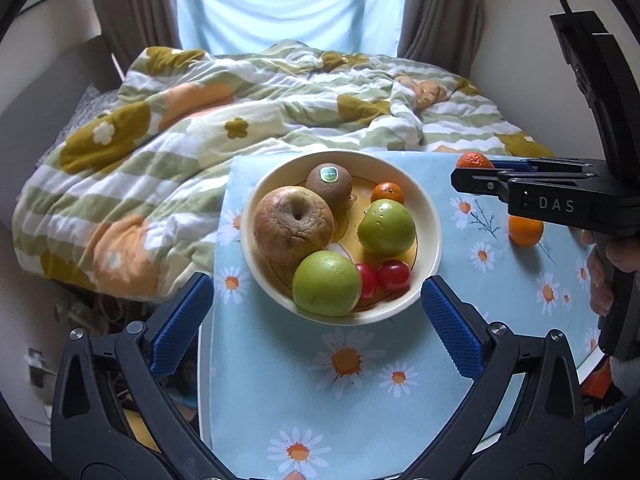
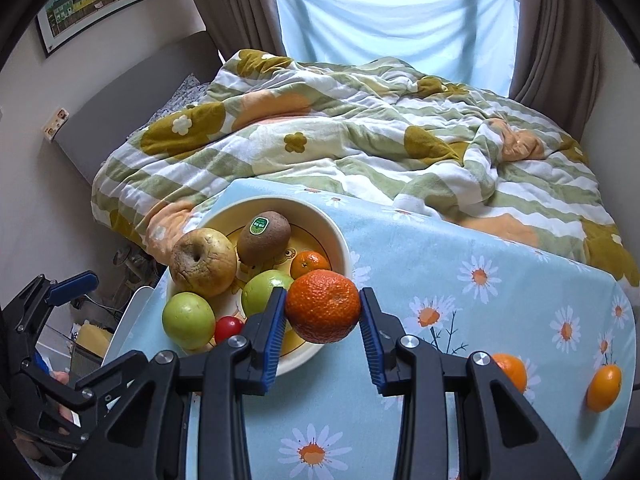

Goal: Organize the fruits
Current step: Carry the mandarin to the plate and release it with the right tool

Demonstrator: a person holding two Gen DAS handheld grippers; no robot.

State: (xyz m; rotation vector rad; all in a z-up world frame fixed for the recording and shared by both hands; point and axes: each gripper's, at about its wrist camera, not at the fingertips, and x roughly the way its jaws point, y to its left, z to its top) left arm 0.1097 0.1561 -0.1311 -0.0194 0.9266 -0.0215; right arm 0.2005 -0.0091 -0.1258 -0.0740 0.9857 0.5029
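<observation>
- My left gripper (image 1: 316, 300) is wide open, and nothing is between its blue pads (image 1: 182, 322).
- It hangs over the near edge of the bowl (image 1: 430, 216).
- My right gripper (image 2: 323, 312) is squeezed tight on a mandarin (image 2: 323, 306). One blue pad touches each side of it.
- The mandarin is up in the air, over the right rim of the bowl.
- The bowl is cream with a yellow picture inside. It sits on a blue tablecloth with daisies (image 1: 344, 360).
- In the bowl, nearest to me, are a green apple (image 1: 326, 283) and two small red tomatoes (image 1: 394, 274).
- Behind them sit a wrinkly brown apple (image 1: 294, 230) on the left and another green apple (image 1: 386, 227) on the right.
- At the back of the bowl are a kiwi (image 1: 329, 184) with a green sticker and a little mandarin (image 1: 387, 193).
- On the cloth to the right of the bowl are two more orange fruits. One orange (image 2: 512, 372) is partly hidden behind my right gripper. The other orange (image 2: 604, 387) lies near the table's right edge.
- Past the table is a bed with a rumpled blanket (image 2: 360, 140) that has green stripes and flowers.
- Farthest away are brown curtains (image 2: 560, 32) and a light blue sheet (image 2: 392, 12) over the window.
- A picture of colored houses (image 2: 100, 0) hangs on the left wall.
</observation>
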